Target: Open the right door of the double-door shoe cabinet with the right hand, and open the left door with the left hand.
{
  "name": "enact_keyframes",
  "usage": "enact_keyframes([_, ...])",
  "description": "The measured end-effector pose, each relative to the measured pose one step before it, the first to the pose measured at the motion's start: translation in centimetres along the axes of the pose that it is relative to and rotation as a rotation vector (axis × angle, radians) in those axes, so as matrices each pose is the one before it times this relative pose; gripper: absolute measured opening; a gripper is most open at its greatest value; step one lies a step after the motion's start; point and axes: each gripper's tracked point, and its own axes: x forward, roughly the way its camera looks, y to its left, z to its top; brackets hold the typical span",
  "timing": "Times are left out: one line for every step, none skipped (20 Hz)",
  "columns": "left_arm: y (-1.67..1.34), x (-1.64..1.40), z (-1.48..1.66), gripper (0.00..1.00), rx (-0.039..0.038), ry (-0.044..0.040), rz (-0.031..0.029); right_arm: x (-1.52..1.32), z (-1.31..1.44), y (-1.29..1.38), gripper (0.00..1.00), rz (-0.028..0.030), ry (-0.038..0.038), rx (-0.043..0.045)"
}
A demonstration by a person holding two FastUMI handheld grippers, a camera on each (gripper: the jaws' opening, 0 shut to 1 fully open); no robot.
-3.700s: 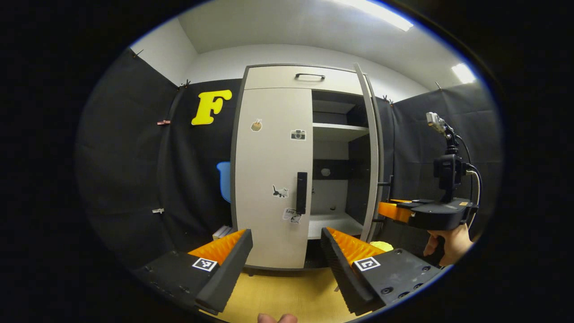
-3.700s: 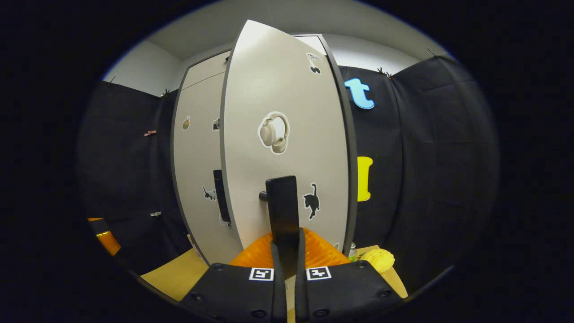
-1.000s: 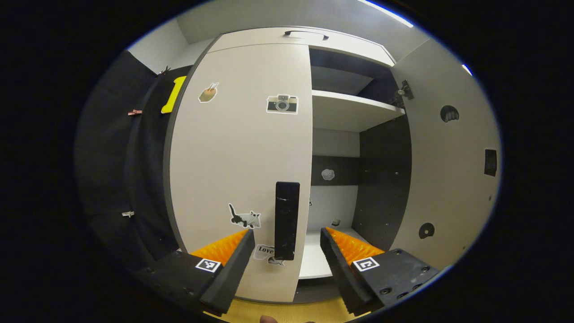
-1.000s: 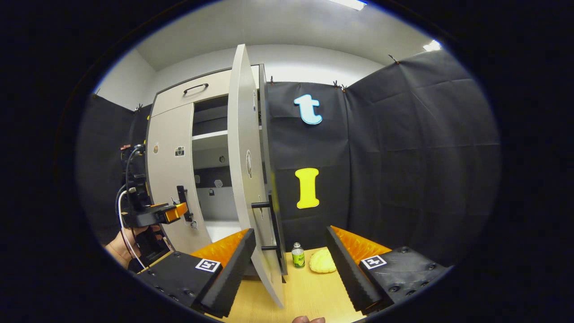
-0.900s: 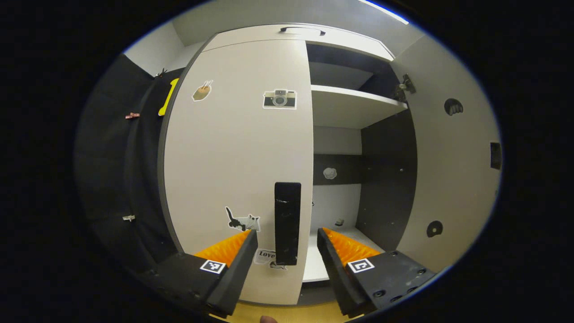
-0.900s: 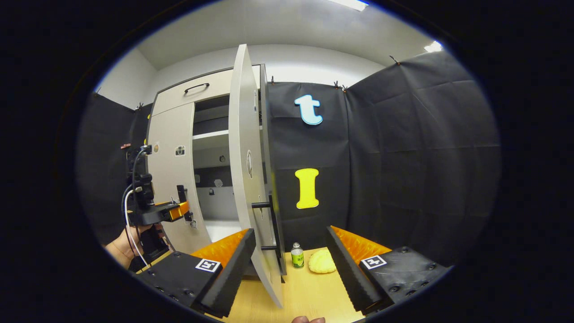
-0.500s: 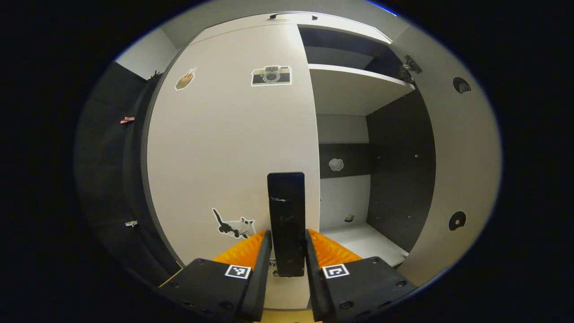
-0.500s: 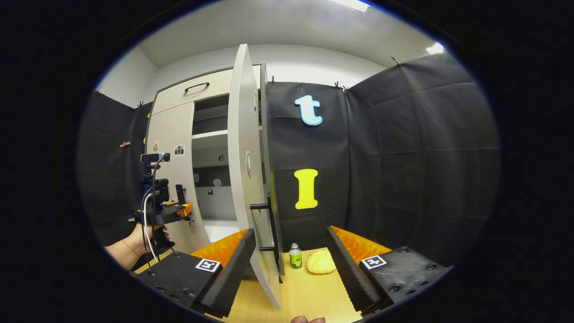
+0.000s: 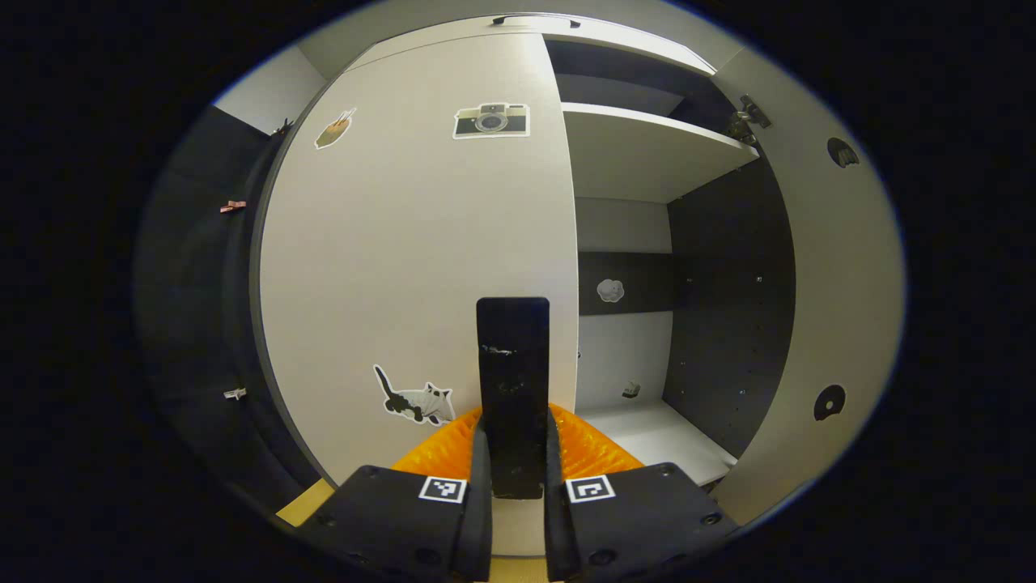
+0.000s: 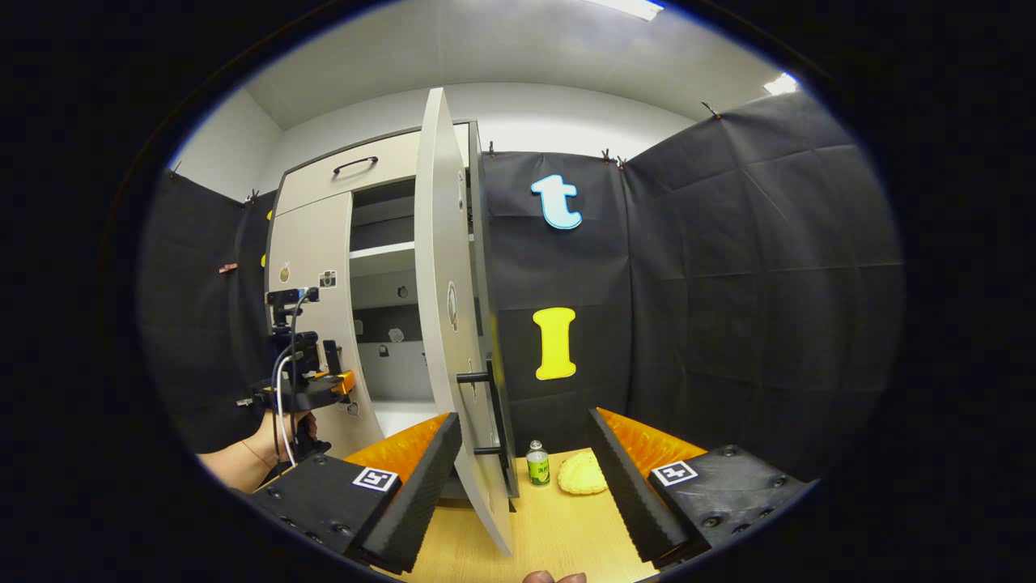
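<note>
Left gripper view: left gripper now with jaws closed tight on the black handle of the left door, both fingers pressing its sides, where a second ago spread wide either side of it. Left door shut flush against the cabinet, cat sticker just beside the handle, camera sticker higher up. Right door swung fully open, same as a second ago, baring a white shelf and dark inner wall. Right gripper view: right gripper with jaws spread wide, holding nothing, edge of the open right door standing between its fingers. Beyond, on the table, a small green bottle near a yellow lump, hard to make out. Farther left, a hand around the left gripper at the left door; lower cabinet hidden behind the fingers.
</note>
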Motion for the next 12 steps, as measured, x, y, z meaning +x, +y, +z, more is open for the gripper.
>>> enact_keyframes([-0.017,-0.091,0.115,0.28,-0.02412,-0.00119,-0.00797,-0.125,0.029,-0.091,0.98,0.00025,0.00108,-0.00545])
enact_keyframes([0.008,-0.213,-0.019,0.23,-0.01369,0.01049,-0.00638,-0.129,0.081,-0.091,0.98,-0.00083,-0.00091,-0.00286])
enact_keyframes([0.074,-0.212,0.051,0.22,-0.00031,0.00579,-0.00393,0.020,-0.006,0.034,0.98,0.00025,-0.00065,0.00141])
enact_keyframes([0.108,-0.310,0.054,0.19,0.00148,0.00606,-0.00317,-0.111,0.051,0.028,0.98,-0.00103,-0.00194,0.00457])
enact_keyframes([0.075,-0.383,0.295,0.19,-0.00410,-0.00240,-0.00644,0.031,-0.027,0.084,0.98,-0.00394,-0.00158,0.00338])
enact_keyframes([0.091,-0.433,0.229,0.18,-0.01160,0.00015,-0.00930,0.017,0.004,0.029,0.98,-0.00401,-0.00072,0.00030])
enact_keyframes([0.203,-0.308,-0.045,0.17,-0.01163,-0.00085,-0.00931,-0.082,0.019,-0.038,0.98,-0.00378,0.00010,-0.00432])
enact_keyframes([0.361,-0.236,-0.217,0.17,-0.00454,-0.00060,-0.00975,-0.094,-0.019,-0.193,0.98,-0.00639,-0.00063,-0.00690])
enact_keyframes([0.210,-0.063,-0.064,0.17,0.00293,0.00029,-0.00920,-0.101,0.038,-0.053,0.98,-0.00388,0.00078,-0.00198])
enact_keyframes([0.203,-0.149,0.024,0.17,0.00393,-0.00095,-0.00830,-0.085,0.022,-0.025,0.98,-0.00519,0.00265,0.00633])
enact_keyframes([0.169,-0.093,-0.056,0.17,-0.00397,0.00007,-0.00741,-0.047,-0.032,0.261,0.98,-0.00138,-0.00080,0.00924])
enact_keyframes([0.287,-0.073,-0.021,0.17,-0.00701,0.00059,-0.00776,-0.047,0.042,0.236,0.98,-0.00154,-0.00250,0.00815])
